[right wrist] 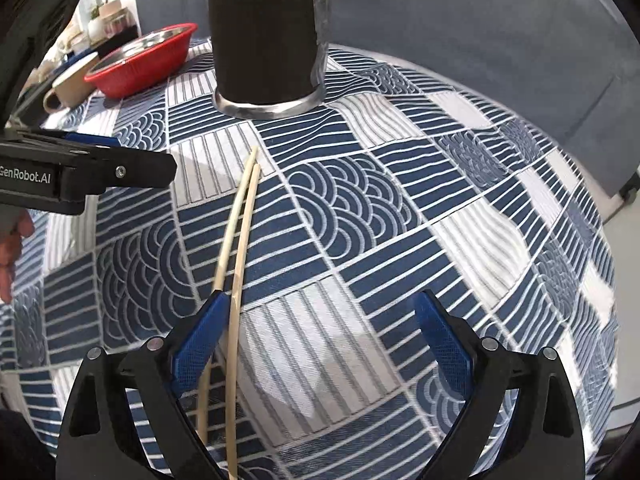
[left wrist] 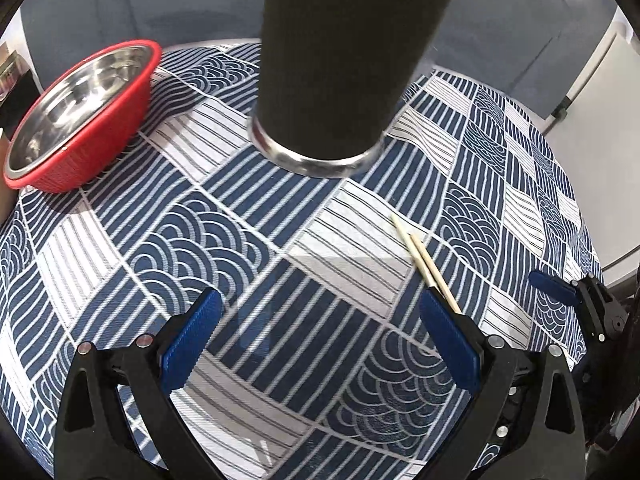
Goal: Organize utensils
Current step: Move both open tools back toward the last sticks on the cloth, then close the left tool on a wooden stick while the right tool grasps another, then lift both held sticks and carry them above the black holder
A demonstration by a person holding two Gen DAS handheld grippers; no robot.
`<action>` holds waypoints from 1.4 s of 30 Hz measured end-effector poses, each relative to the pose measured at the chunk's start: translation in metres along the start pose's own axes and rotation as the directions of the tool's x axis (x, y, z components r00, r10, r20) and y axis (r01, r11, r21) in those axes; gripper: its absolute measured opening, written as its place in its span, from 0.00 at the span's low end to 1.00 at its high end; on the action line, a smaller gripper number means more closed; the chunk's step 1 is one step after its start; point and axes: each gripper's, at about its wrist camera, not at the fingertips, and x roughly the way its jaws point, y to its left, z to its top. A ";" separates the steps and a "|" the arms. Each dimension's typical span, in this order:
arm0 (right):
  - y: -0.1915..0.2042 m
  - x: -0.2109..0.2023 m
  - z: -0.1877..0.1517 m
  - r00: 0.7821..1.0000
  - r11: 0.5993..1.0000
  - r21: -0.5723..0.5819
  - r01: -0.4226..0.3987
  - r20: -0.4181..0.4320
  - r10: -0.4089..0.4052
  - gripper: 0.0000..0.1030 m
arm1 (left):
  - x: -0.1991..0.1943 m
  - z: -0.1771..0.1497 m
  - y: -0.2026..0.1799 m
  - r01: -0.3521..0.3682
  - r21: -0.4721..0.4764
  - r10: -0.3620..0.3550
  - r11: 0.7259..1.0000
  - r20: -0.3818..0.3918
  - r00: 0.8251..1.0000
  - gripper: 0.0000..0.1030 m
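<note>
A pair of pale wooden chopsticks [right wrist: 241,236] lies side by side on the blue patterned tablecloth [right wrist: 360,208], tips pointing at a tall black utensil holder [right wrist: 264,32] with a silver base. My right gripper [right wrist: 320,304] is open low over the cloth. The chopsticks run along its left finger [right wrist: 200,340], one partly hidden under it. In the left wrist view the chopsticks [left wrist: 420,254] disappear behind the right finger [left wrist: 452,340] of my open left gripper [left wrist: 320,308], which holds nothing. The holder [left wrist: 336,60] stands straight ahead of it.
A red basket [left wrist: 100,128] holding a steel bowl [left wrist: 76,96] sits at the table's far left. In the right wrist view a beige mug [right wrist: 72,84] stands beside the basket [right wrist: 136,76], and a hand [right wrist: 12,248] shows at the left edge. A white cabinet [left wrist: 592,92] stands beyond the table.
</note>
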 end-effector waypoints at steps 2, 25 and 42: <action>-0.006 0.001 0.000 1.000 1.000 0.014 -0.007 -0.015 0.008 0.86 | 0.001 0.000 -0.006 0.006 0.009 -0.006 1.000 -0.004 1.000 0.94; -0.021 -0.007 -0.003 0.991 0.994 0.025 -0.110 -0.081 0.111 0.05 | 0.041 0.007 -0.064 -0.145 0.147 0.165 0.978 -0.131 0.978 0.95; -0.070 -0.004 -0.005 0.957 0.904 0.344 -0.255 -0.043 0.286 0.04 | 0.009 0.001 -0.009 -0.069 0.066 0.081 0.995 -0.188 0.979 0.05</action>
